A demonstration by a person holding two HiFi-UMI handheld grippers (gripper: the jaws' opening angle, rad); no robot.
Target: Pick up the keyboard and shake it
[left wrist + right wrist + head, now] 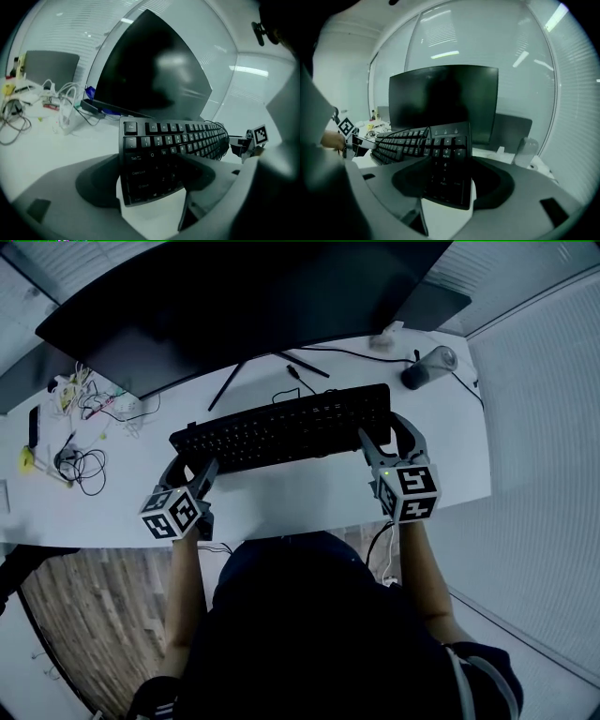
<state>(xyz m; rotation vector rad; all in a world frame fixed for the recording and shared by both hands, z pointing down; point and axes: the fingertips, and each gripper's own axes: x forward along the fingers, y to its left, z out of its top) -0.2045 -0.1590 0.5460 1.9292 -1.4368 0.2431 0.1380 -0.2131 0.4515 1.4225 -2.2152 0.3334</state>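
Note:
The black keyboard [281, 430] spans the middle of the white desk [309, 488], slanting up to the right in the head view. My left gripper [190, 463] is shut on its left end, and the Esc and Tab keys [140, 150] sit between the jaws [150, 180]. My right gripper [389, 437] is shut on its right end, clamping the number pad [447, 159]. Both gripper views show white desk under the keyboard's near edge. Whether the keyboard is clear of the desk I cannot tell.
A large dark monitor [253, 296] stands right behind the keyboard on thin legs. Tangled cables [82, 465] and small yellow items [25, 458] lie at the left. At the back right are a clear cup [439, 359] and a dark object [412, 377]. The desk's front edge is close to me.

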